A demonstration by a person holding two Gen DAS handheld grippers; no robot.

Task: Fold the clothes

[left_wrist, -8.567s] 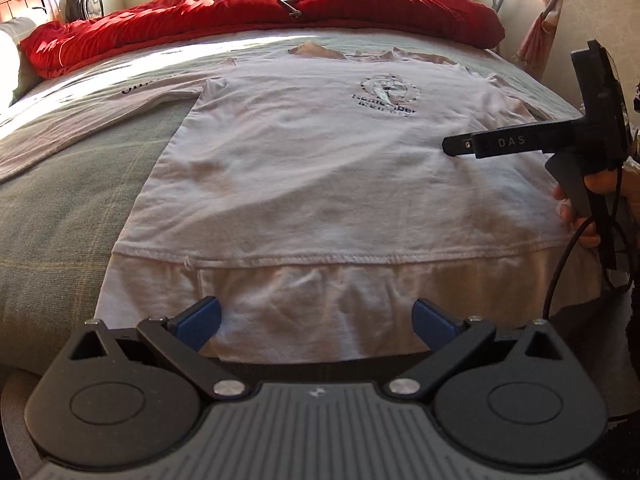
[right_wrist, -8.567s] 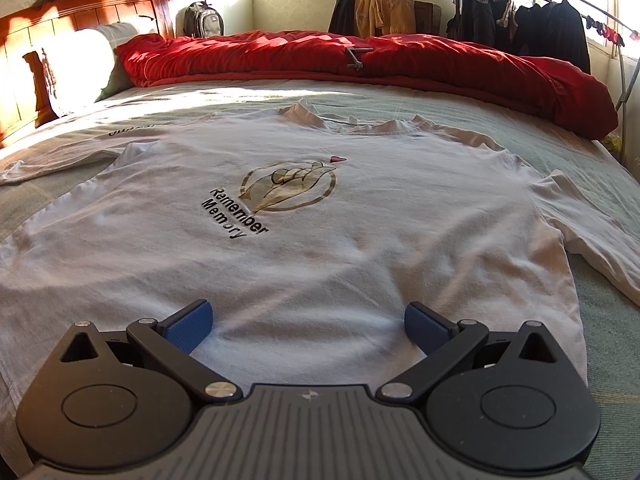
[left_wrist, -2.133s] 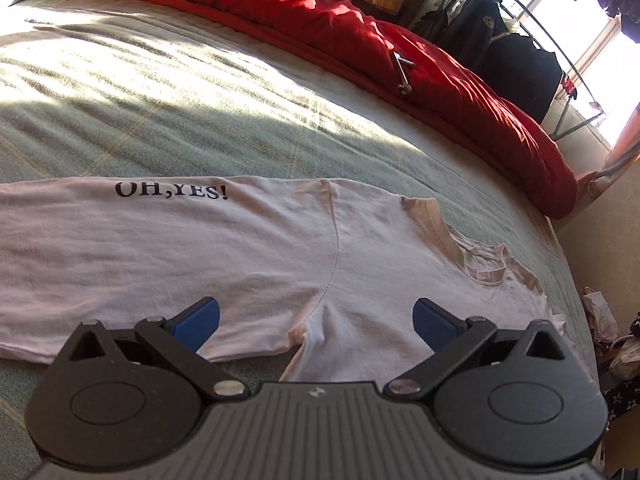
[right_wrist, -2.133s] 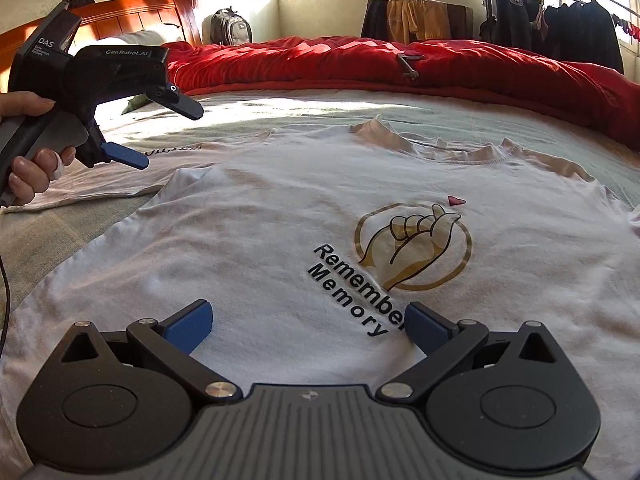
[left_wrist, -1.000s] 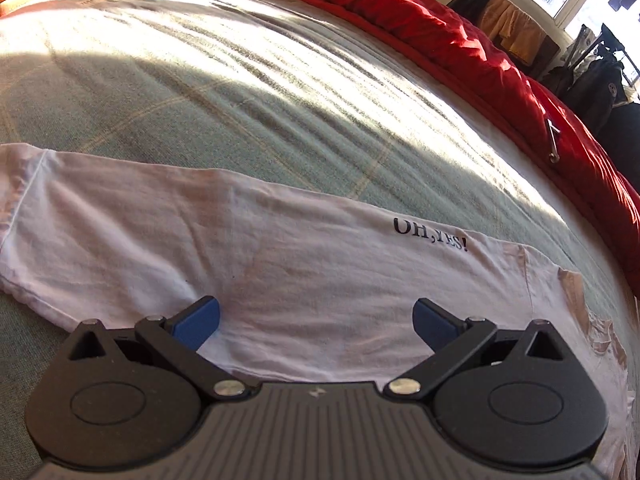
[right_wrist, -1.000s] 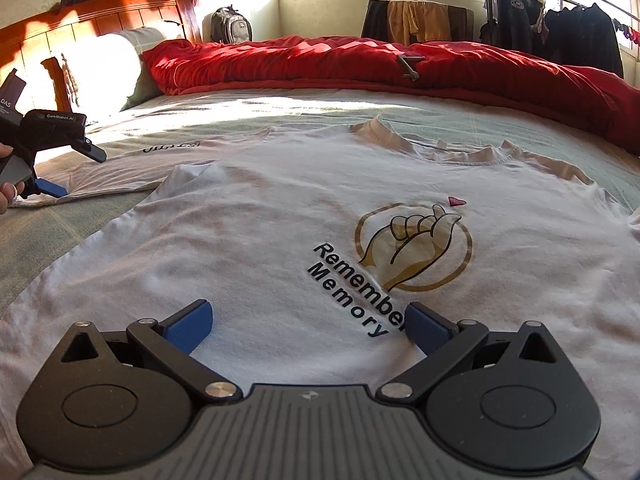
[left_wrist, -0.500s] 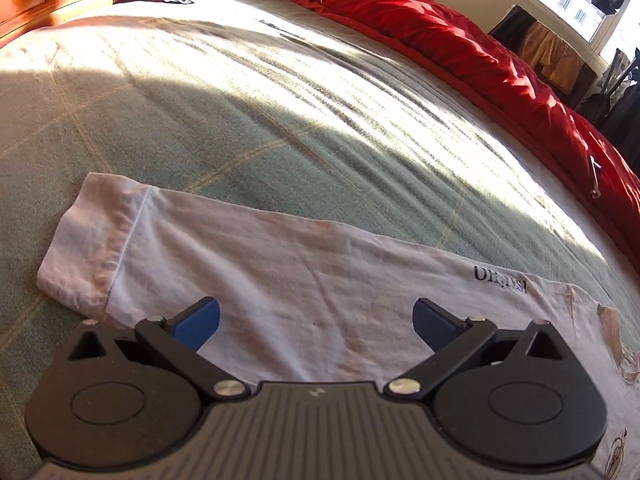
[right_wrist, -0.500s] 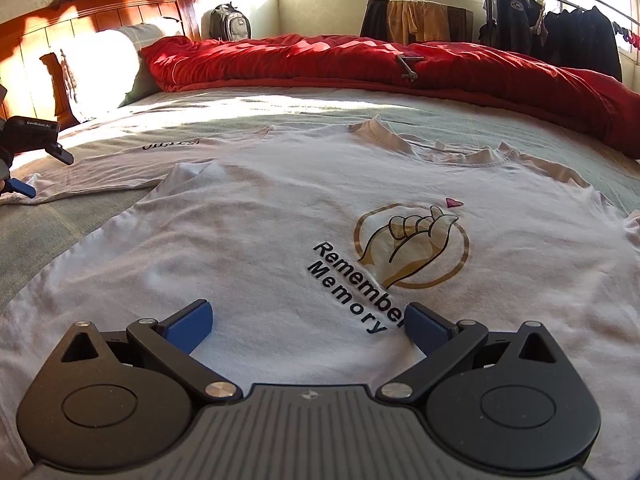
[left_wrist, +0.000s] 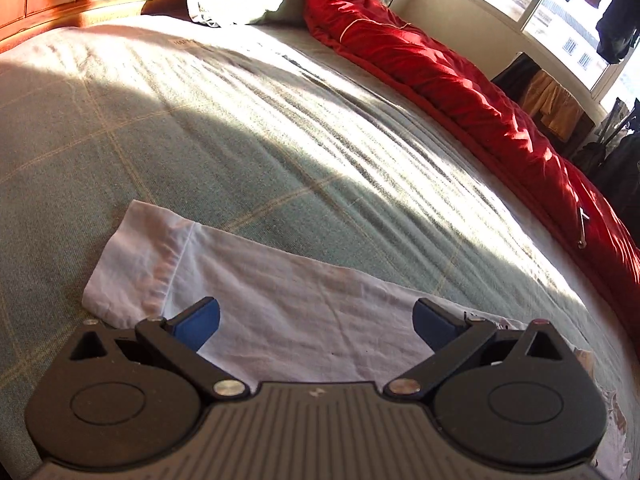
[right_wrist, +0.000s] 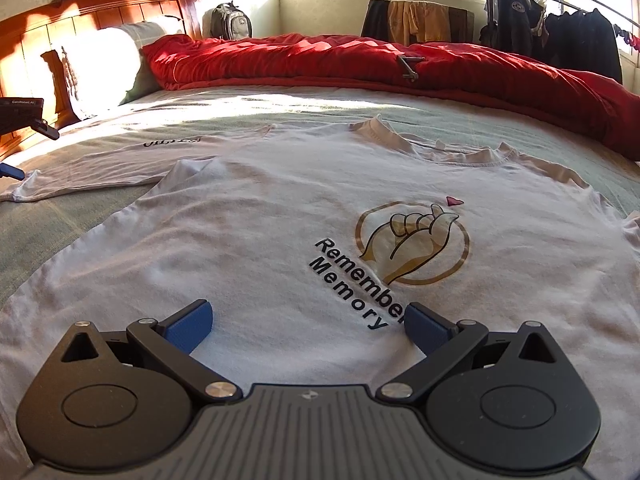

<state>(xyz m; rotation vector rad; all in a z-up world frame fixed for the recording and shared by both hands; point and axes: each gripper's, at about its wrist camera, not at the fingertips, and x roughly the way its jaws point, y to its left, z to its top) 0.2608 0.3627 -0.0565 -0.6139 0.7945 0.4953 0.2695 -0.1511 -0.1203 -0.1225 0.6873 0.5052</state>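
Left claw (left_wrist: 316,320) gapes wide over one long white sleeve (left_wrist: 256,300); right claw (right_wrist: 306,322), equally wide, alone shows the white cotton shirt's printed chest (right_wrist: 280,240).

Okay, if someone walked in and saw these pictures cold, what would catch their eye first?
Probably the white long-sleeved shirt spread flat on the green bed cover, its gold hand print facing up. Then the red duvet bunched along the bed's far side. The open left gripper hovers over the shirt's outstretched sleeve.
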